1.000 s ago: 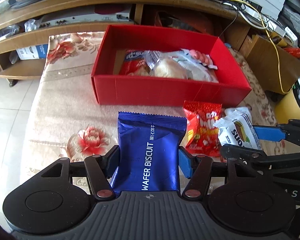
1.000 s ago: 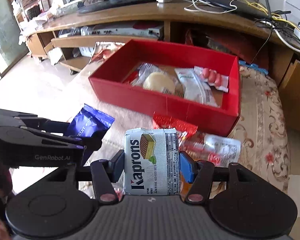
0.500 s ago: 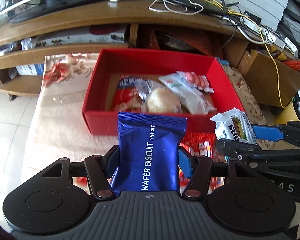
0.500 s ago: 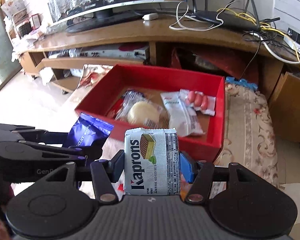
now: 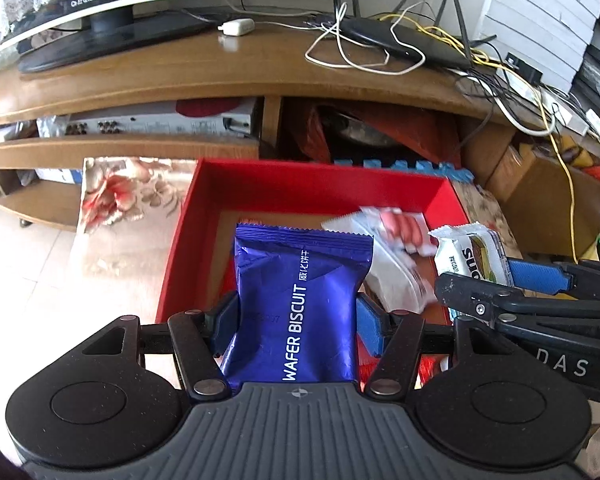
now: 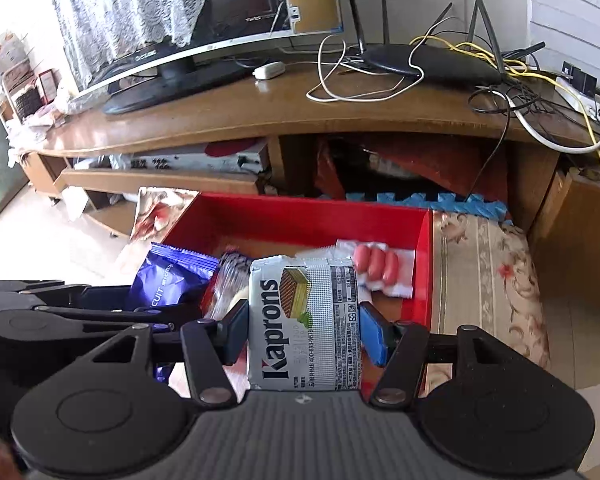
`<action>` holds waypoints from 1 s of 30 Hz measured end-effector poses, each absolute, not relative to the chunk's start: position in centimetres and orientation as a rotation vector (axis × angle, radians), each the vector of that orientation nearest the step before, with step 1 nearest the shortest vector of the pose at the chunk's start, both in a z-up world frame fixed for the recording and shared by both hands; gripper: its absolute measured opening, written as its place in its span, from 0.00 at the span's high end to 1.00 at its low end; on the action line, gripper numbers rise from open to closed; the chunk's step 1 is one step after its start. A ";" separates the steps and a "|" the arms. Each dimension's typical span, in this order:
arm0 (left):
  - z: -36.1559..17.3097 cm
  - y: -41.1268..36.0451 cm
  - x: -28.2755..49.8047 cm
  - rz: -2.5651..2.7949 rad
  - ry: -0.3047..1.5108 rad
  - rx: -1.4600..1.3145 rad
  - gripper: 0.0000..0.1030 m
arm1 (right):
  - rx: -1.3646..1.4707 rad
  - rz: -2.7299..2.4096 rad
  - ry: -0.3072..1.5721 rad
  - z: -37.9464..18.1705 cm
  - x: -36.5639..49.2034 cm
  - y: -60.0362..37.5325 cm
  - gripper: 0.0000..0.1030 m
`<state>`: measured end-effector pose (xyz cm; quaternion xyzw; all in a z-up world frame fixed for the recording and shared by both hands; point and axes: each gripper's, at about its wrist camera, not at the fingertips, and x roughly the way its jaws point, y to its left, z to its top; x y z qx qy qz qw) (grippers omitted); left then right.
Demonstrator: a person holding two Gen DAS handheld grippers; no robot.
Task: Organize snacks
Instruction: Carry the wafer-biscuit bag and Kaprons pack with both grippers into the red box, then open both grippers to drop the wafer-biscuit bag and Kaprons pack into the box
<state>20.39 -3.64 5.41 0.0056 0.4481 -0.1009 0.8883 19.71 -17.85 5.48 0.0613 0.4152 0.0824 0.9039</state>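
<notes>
1. Two packets are held over the red box, side by side.
2. Left hand-held gripper pinches the blue wafer biscuit packet by its long sides; its long axis runs forward along the fingers, crimped end pointing away over the box.
3. Right hand-held gripper pinches the Kaprons packet likewise, long axis forward, far end over the box.
4. Inside the box lies a sausage pack near the right wall.
</notes>
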 end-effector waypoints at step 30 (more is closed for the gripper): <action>1.1 -3.9 27.5 -0.128 1.006 0.016 0.35 | 0.186 0.162 0.974 0.6 27.6 -18.6 0.45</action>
